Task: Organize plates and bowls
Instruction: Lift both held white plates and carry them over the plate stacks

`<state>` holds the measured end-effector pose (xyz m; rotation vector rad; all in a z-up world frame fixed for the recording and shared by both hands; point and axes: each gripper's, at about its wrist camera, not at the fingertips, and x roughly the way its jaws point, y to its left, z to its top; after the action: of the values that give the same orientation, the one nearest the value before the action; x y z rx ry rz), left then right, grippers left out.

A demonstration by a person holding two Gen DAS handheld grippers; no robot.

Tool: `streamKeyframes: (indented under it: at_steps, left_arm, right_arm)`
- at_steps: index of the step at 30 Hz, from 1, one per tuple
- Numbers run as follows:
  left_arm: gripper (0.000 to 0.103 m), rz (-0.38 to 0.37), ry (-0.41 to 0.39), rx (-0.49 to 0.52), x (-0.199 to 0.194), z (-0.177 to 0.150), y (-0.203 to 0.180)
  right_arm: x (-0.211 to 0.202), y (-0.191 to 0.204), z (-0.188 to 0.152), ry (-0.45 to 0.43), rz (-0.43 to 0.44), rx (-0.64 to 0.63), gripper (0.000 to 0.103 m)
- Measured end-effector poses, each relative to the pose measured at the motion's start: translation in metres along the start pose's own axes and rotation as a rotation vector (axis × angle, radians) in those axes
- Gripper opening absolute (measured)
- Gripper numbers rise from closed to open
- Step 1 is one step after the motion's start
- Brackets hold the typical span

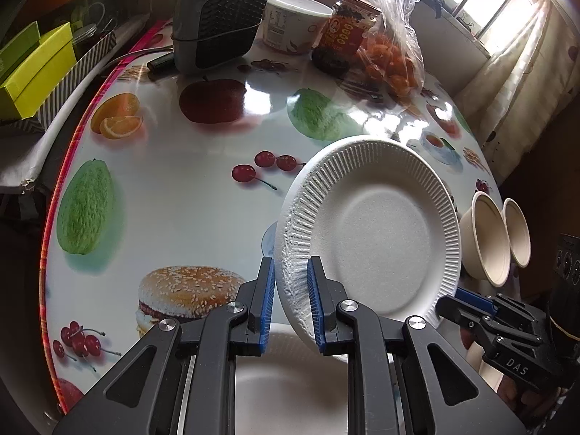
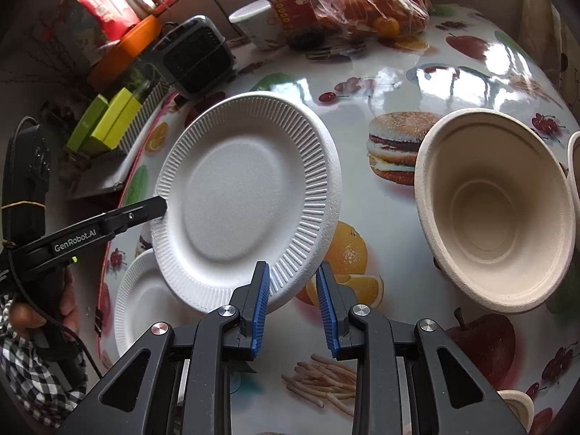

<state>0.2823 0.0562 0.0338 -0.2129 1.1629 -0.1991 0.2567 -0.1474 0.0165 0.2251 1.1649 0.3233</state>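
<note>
My left gripper is shut on the rim of a white paper plate and holds it tilted above the table; the plate also shows in the right wrist view, with the left gripper's finger at its left rim. A second white plate lies flat beneath it, also seen under my left gripper. My right gripper is open, its jaws straddling the held plate's near rim without touching; it shows at the lower right. Two beige bowls stand at the right; one is large.
The round table has a glossy fruit-print cloth. At its far side stand a grey heater, a white tub, a red-labelled jar and a plastic bag of oranges. Green boxes sit off the left edge.
</note>
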Motion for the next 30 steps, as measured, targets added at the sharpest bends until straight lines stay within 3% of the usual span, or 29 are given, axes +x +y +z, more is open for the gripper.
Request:
streamKeyframes:
  at_steps: [30]
  left_arm:
    - [0.020,0.024,-0.049,-0.062,-0.048,-0.060,0.033]
  right_arm:
    - [-0.014,0.051,-0.039,0.013,0.055,-0.109,0.027]
